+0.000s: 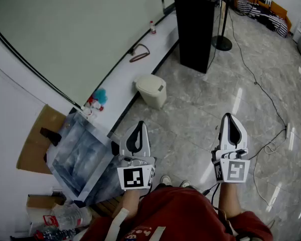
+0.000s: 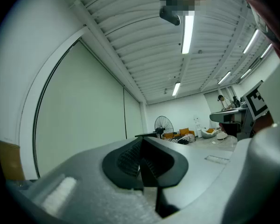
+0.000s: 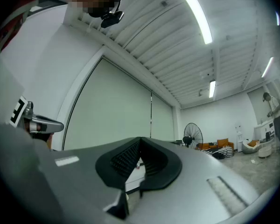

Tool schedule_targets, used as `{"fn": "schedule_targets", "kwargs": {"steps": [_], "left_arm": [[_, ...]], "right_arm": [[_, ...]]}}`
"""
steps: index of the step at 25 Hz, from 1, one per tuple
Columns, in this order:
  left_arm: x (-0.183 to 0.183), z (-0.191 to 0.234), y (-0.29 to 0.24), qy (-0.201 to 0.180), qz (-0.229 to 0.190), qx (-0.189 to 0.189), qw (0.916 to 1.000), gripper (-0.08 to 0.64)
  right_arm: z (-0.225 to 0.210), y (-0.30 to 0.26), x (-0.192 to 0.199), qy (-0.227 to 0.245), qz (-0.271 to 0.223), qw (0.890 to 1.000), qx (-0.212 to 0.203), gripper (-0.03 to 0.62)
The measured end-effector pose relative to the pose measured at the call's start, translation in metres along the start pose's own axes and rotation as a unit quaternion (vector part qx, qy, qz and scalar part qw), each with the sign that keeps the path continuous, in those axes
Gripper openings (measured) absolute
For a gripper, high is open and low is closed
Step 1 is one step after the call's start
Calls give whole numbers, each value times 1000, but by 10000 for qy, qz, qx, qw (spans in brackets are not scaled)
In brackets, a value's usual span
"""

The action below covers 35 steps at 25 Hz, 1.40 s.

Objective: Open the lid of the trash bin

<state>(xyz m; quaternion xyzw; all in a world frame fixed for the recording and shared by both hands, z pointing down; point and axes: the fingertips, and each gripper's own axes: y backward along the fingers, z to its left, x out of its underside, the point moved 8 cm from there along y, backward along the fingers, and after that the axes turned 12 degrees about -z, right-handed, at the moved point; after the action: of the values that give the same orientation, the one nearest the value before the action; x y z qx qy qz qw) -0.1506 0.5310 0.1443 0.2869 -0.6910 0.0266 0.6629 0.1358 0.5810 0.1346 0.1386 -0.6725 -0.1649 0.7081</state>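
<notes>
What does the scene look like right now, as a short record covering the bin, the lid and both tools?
bin: trash bin on the floor beside the white ledge
lid: lid closed
left tool: left tool shut, empty, apart from the bin
right tool: right tool shut, empty, over bare floor
beyond bin: black cabinet

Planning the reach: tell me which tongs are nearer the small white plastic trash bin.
The left tongs: the small white plastic trash bin stands just ahead of them, while the right tongs hang farther off to the side.
</notes>
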Motion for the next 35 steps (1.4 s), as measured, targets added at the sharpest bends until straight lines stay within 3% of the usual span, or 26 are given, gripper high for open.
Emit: {"fn": "schedule_targets", "kwargs": {"steps": [5,14,21,35], "left_arm": [[-3,17,10,39,-21,42,10000,5],[9,60,17,228,-34,133,9996,5],[22,82,21,309,-39,242,9992,5],[67,92,-17,423,199,268,9985,5]], "right_arm": [[28,0,2,98,75,9998,-156,0],[72,-11,5,-57,-16,10000,47,0],[99,-14,13,115,41,9999,48,0],[85,-45,56,182,330,9992,129,0]]}}
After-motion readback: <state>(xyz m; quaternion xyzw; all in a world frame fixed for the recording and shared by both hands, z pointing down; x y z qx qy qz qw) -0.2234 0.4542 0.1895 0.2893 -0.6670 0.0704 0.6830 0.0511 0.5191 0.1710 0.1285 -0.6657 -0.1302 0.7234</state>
